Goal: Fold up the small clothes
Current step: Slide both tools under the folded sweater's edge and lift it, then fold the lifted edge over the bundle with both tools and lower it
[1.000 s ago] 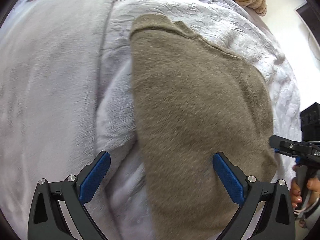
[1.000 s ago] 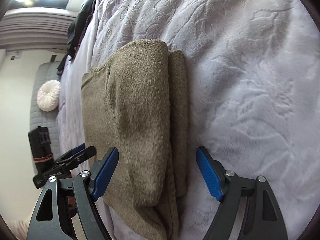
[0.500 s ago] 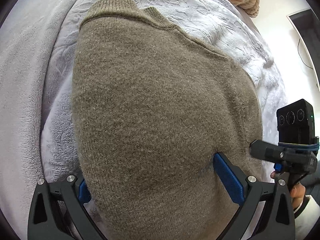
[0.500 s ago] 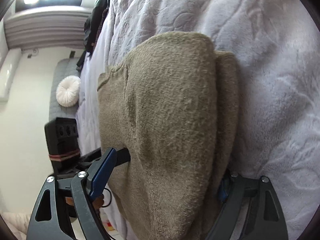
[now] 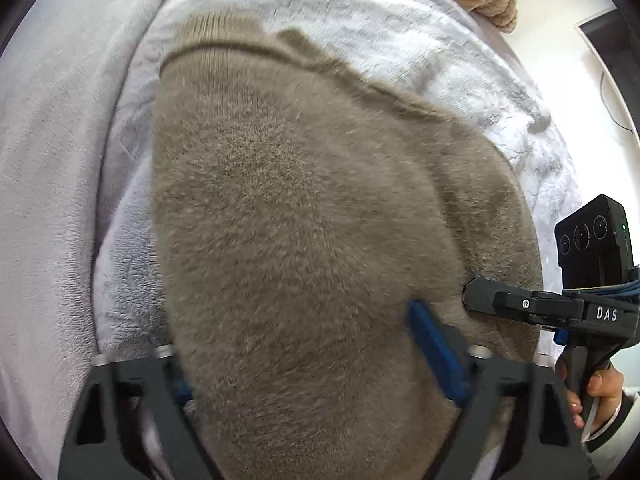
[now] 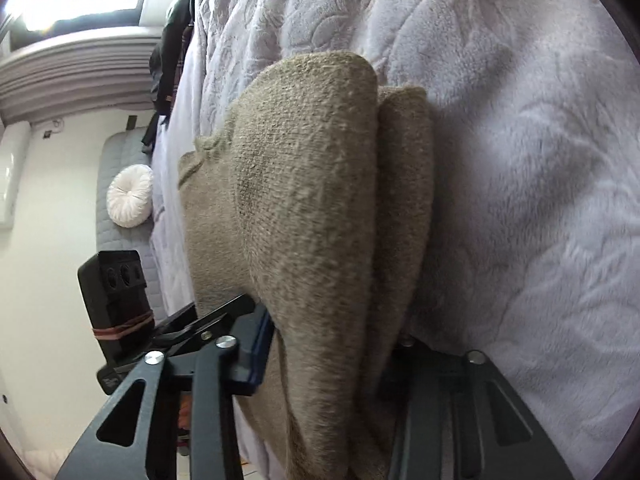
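**Thick fold, thin grip: layers may slip**

We've got the sweater (image 5: 320,220) lying partly folded on the blanket (image 5: 60,160), its near edge bunched between both tongs. Left gripper (image 5: 304,364): fingers straddle the knit w/ fabric between them, but one pad is buried & the view is blurred, so we can't tell if it's actually pinching. Right gripper (image 6: 332,356): fingers set close on either side of the doubled fold, prob. pinching it, tho the far pad is hidden.

Risks as we judge them:
- Fuzzy, thick knit; if only the top layer is caught, the under layer drops & the fold opens.
- Uneven pull btw the two hands skews the edge.
- Grippers sit near each other at the same edge; they could bump.
- Plush blanket may get nipped along w/ the knit & drag.
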Motion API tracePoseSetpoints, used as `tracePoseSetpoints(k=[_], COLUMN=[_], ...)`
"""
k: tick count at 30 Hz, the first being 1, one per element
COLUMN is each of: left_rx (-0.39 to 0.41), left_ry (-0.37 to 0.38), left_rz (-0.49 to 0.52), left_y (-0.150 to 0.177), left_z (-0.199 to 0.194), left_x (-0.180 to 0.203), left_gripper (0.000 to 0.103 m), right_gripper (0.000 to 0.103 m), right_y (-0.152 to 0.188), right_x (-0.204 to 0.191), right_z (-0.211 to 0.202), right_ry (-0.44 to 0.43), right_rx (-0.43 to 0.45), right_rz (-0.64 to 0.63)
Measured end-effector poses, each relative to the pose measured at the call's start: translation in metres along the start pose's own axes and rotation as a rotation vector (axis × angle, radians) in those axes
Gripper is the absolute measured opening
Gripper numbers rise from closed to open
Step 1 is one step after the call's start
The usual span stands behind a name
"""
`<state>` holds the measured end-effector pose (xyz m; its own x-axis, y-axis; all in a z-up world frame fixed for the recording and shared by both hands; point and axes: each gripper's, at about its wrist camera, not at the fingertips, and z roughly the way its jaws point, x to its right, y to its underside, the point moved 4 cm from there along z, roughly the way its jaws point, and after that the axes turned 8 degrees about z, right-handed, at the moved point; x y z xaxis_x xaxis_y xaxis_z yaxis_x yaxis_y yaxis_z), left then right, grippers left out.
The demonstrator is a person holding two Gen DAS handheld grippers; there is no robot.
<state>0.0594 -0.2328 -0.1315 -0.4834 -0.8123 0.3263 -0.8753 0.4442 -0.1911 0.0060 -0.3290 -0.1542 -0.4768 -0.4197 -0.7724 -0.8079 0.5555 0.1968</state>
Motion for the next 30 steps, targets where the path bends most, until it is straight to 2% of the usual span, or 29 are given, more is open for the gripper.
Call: tracePoseSetpoints(k=[2, 4, 12, 21, 24, 30], left_rx=[0.019, 0.025, 0.077, 0.076, 0.067, 0.038], left_ry=[0.004, 0.016, 0.058, 0.072, 0.074, 0.042], left_rz=[0.014, 0.015, 0.017, 0.051, 0.048, 0.031], left_y=[0.003, 0.004, 0.023, 0.08, 0.104, 0.16], left_z=[-0.01, -0.019, -0.072, -0.128, -0.147, -0.174], left_x=[0.001, 0.001, 0.01, -0.004, -0.016, -0.048], left_gripper=[0.05, 0.044, 0.043, 0.043, 0.043, 0.043], right_gripper=[0.033, 0.033, 0.033, 0.033, 0.033, 0.033], right_y=[0.003, 0.01, 0.046, 0.091, 0.102, 0.16], right_x=[-0.006, -0.015, -0.057, -0.074, -0.083, -0.093], right_z=[-0.005, -0.008, -0.026, -0.033, -0.024, 0.017], right_ry=[-0.042, -0.077, -0.154, -0.182, -0.188, -0.198], right_rx=[-0.007, -0.015, -0.021, -0.018, -0.026, -0.068], right_rz=[0.004, -0.001, -0.018, -0.01, -0.007, 0.014])
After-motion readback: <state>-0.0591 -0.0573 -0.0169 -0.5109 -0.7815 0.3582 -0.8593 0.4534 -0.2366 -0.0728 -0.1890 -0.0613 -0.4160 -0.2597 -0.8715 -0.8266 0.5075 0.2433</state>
